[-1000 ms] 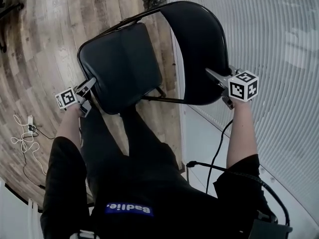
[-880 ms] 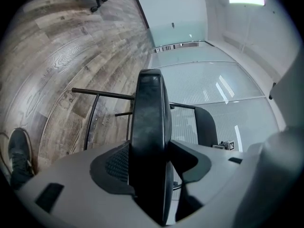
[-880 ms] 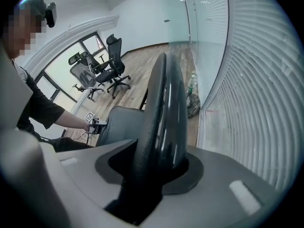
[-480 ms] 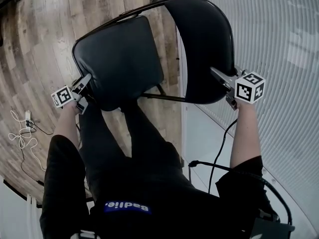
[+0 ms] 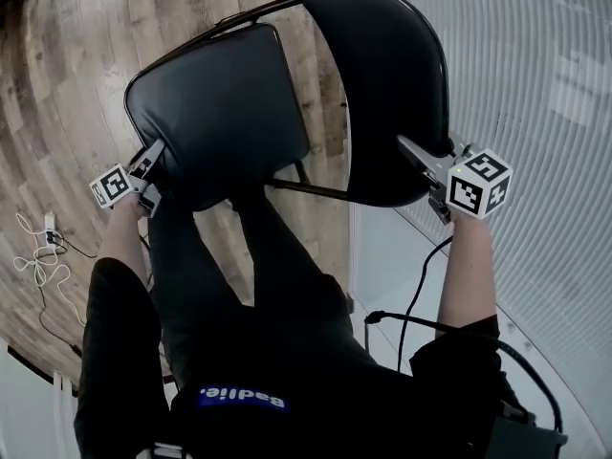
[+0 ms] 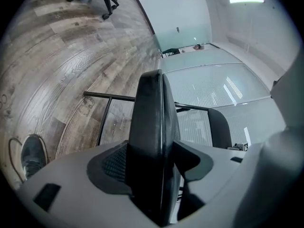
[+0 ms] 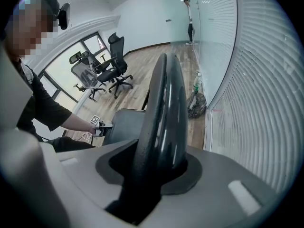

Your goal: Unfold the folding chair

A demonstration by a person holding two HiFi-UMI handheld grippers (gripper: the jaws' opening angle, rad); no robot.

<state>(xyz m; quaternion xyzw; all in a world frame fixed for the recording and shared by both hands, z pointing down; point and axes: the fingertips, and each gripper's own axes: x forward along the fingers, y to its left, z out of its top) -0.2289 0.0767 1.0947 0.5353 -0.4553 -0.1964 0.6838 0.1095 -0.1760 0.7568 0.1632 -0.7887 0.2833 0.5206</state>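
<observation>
Upper centre of head view: folding chair (image 5: 287, 94) stood almost open, seat (image 5: 220, 113) near level. Left gripper (image 5: 156, 175) had just been opening, jaws spread loosely round seat edge. Right gripper (image 5: 421, 170) pinched backrest (image 5: 392, 84) rim. Final step, seemingly. Next move: slip left gripper clear, steady chair.

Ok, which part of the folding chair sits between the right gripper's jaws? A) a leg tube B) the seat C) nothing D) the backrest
D: the right gripper is closed on the edge of the backrest; its own view shows that curved black panel pinched between the jaws.
</observation>
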